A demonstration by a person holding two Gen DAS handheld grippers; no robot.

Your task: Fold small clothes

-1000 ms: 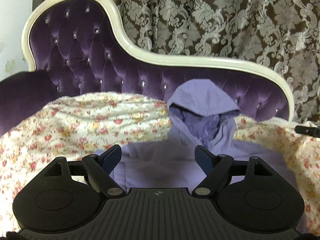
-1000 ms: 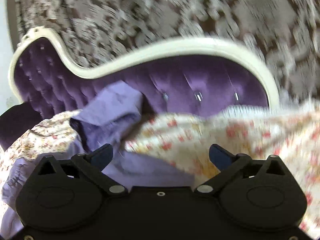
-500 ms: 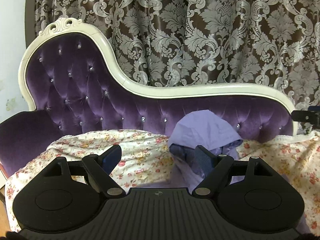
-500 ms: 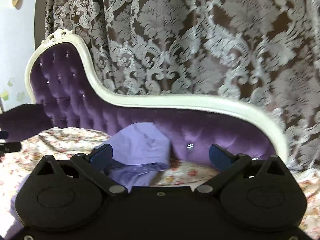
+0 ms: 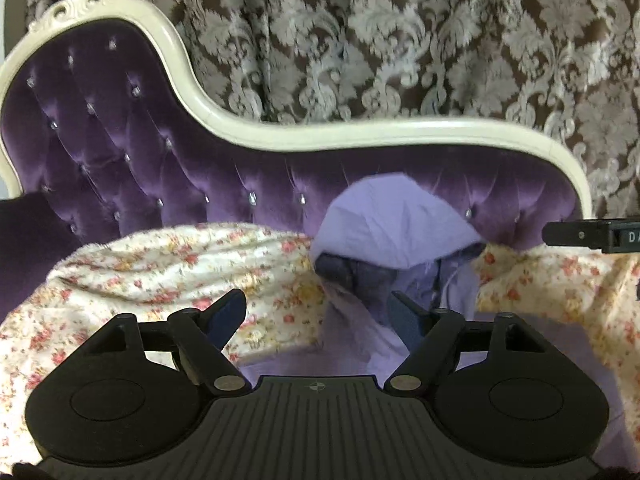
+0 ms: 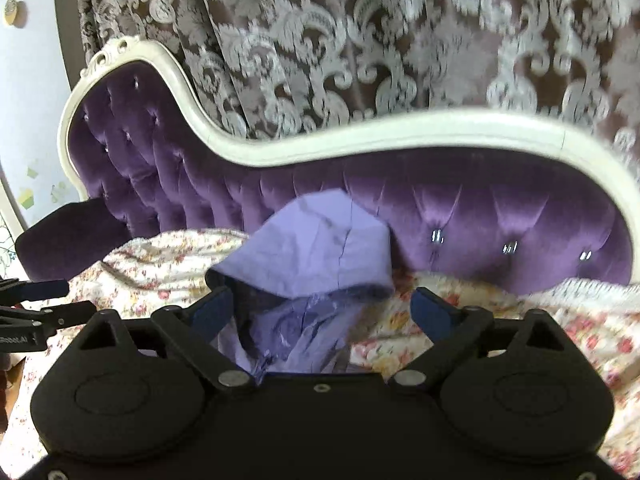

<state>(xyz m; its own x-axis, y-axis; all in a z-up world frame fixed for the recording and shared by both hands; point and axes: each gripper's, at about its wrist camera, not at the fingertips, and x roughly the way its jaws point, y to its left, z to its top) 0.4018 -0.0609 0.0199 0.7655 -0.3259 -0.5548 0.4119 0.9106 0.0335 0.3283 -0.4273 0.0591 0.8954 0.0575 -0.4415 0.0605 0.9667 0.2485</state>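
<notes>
A small lavender hoodie (image 5: 392,224) lies on a floral blanket (image 5: 168,268) on the sofa, its hood propped against the purple backrest. It also shows in the right wrist view (image 6: 320,248). My left gripper (image 5: 318,312) is open and empty, held above the blanket in front of the hood, slightly to its left. My right gripper (image 6: 322,310) is open and empty, held in front of the hood opening. The hoodie's body is mostly hidden behind the gripper bodies.
The purple tufted sofa backrest (image 5: 140,168) with a cream frame (image 5: 360,136) rises behind the blanket. A patterned curtain (image 5: 400,40) hangs behind. The right gripper's edge (image 5: 592,234) shows at the left view's right side; the left gripper's edge (image 6: 36,312) shows in the right view.
Both grippers have tilted back down toward the sofa after rising; the hood sits larger and closer in both views. Both stay open and empty.
</notes>
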